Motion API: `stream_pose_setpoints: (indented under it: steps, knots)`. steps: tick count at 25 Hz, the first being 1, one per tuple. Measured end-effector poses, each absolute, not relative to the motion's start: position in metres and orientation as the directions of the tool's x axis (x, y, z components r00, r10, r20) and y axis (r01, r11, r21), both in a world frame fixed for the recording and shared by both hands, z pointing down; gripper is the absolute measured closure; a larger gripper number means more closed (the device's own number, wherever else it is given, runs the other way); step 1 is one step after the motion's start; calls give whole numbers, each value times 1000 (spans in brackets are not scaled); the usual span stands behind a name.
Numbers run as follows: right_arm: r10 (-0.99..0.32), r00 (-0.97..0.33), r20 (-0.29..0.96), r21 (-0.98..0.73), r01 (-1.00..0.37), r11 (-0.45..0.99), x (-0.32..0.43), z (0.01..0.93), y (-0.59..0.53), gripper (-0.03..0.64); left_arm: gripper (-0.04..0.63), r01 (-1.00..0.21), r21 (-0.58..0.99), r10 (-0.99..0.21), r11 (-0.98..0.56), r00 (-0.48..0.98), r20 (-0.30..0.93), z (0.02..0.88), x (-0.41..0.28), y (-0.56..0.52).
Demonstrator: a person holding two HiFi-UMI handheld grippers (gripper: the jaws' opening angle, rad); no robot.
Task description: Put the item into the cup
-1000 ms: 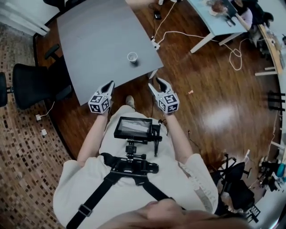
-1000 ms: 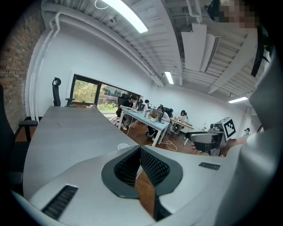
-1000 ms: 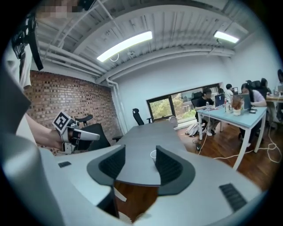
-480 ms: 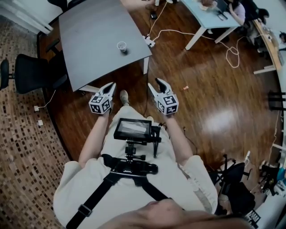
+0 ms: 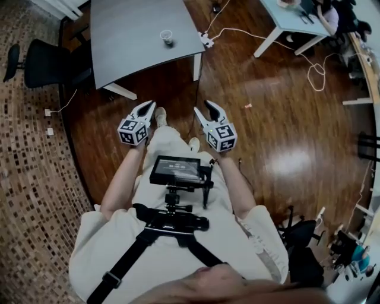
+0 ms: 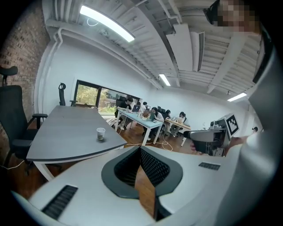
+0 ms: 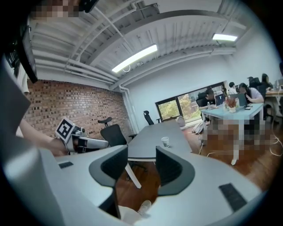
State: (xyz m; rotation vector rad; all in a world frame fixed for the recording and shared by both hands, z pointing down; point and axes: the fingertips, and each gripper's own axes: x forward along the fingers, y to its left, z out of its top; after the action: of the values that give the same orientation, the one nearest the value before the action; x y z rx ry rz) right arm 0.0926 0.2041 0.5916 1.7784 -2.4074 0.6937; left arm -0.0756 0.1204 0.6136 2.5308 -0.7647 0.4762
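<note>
A small pale cup [image 5: 167, 37] stands near the front right corner of the grey table [image 5: 130, 41], far from both grippers. The cup [image 6: 101, 134] looks dark in its lower part; I cannot tell what is inside. In the right gripper view the cup [image 7: 165, 141] shows small above the jaws. My left gripper [image 5: 144, 108] is held over the wooden floor before my body, its tips [image 6: 140, 150] together and nothing between them. My right gripper [image 5: 209, 108] hangs beside it, open, with only floor and table seen through its gap [image 7: 141, 165].
A black office chair [image 5: 41, 62] stands left of the table. Cables and a power strip [image 5: 206, 40] lie on the floor by the table's right leg. A light-blue desk [image 5: 285, 18] with people is at the back right. A screen rig [image 5: 175, 171] hangs on my chest.
The table and cup have slid up and away in the head view, so I stand farther back from them. Both grippers keep their places before my body.
</note>
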Motion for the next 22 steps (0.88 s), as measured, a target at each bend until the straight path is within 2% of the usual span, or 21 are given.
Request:
stream_pose_setpoints:
  steps: [9, 15, 22]
  knots:
    - [-874, -312, 372, -275, -937, 218, 92, 599, 238, 411, 594, -607, 351, -438, -712, 776, 454, 619, -91, 141]
    - [-870, -270, 413, -245, -953, 179, 92, 607, 240, 411, 594, -588, 371, -410, -719, 789, 457, 624, -105, 137]
    - [-878, -220, 425, -195, -969, 149, 59, 608, 211, 414, 594, -534, 383, -356, -754, 821, 446, 622, -140, 110]
